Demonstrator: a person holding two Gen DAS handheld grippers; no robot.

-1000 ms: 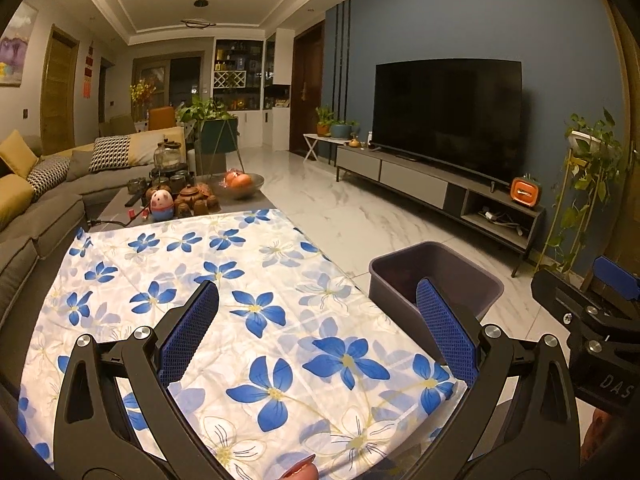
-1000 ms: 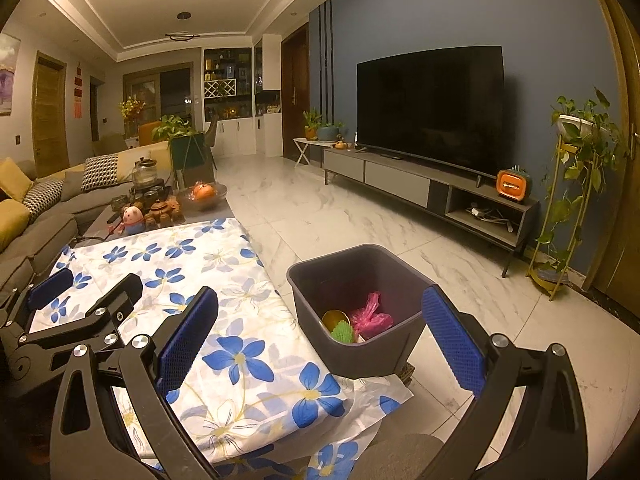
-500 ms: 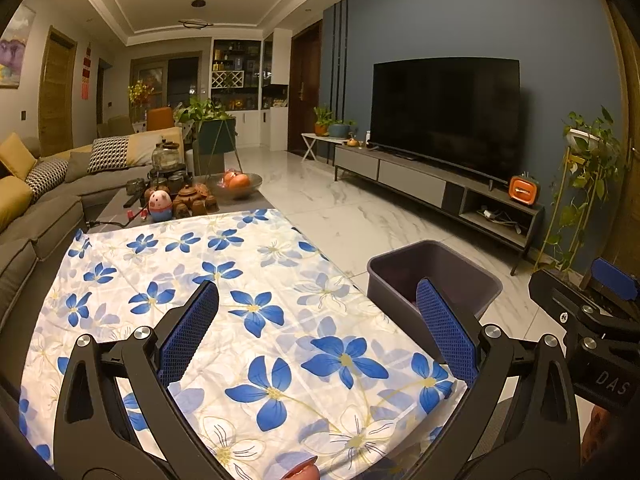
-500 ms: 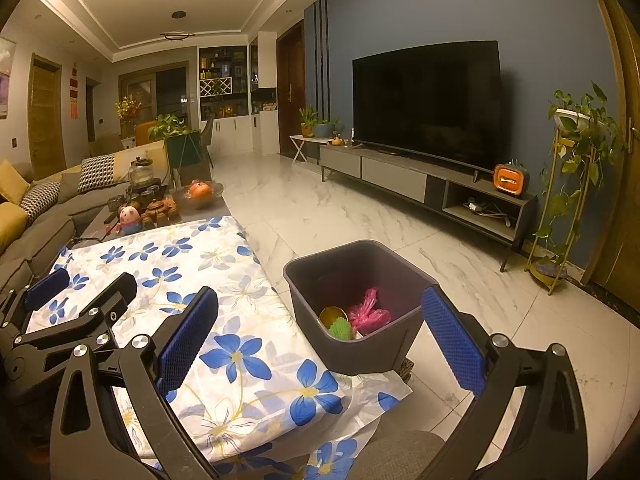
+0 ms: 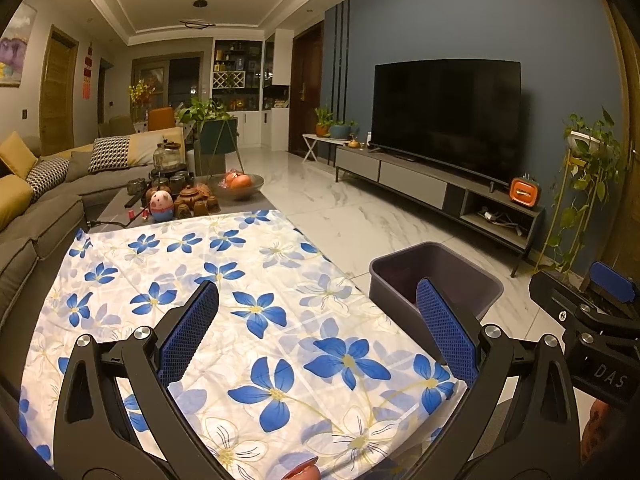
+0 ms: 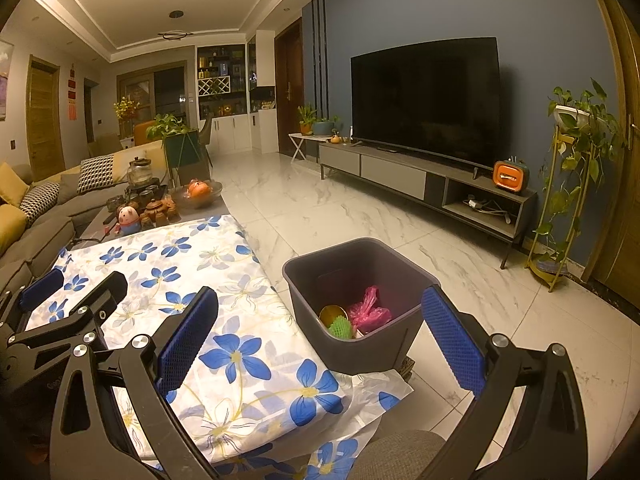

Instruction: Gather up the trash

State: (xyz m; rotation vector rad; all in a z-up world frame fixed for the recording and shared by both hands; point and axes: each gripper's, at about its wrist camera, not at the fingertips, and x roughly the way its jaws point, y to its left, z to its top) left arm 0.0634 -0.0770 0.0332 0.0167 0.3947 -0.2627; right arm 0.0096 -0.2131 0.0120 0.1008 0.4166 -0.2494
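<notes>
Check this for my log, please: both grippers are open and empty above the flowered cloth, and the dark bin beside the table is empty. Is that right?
Not quite. The dark bin is not empty: the right wrist view shows a pink bag, a green netted piece and a yellowish item inside. The rest holds: left gripper and right gripper are open and empty.

A slight shift is registered, almost wholly on the right side. The right gripper has been carried a little forward, toward the bin that stands off the right edge of the cloth-covered table. In the right wrist view the bin is now drawn somewhat larger and a shade further left, as is the television. The left gripper is seen slightly closer to that view's left border.
</notes>
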